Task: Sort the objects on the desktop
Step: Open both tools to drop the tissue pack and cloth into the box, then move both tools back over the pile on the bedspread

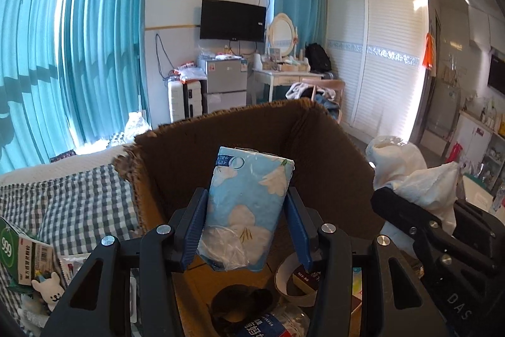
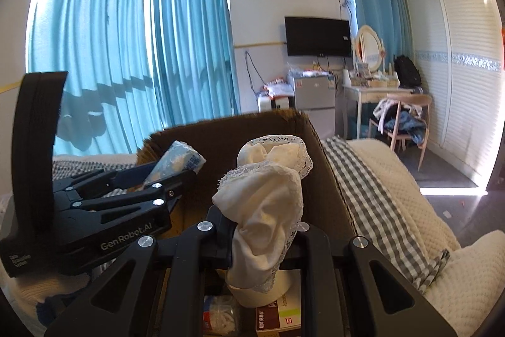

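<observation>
Cardboard box (image 1: 315, 153) below; left gripper (image 1: 246, 223) pinched tissue pack (image 1: 249, 198), right gripper (image 2: 262, 239) pinched lace cloth (image 2: 268, 204). Best lowered inside walls before releasing.

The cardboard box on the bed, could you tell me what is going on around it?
A person works two handheld grippers above the cardboard box. The left gripper has its fingers closed on a blue tissue pack; the right gripper holds a white lace-trimmed cloth. Both are over the box, which already holds several items.
</observation>
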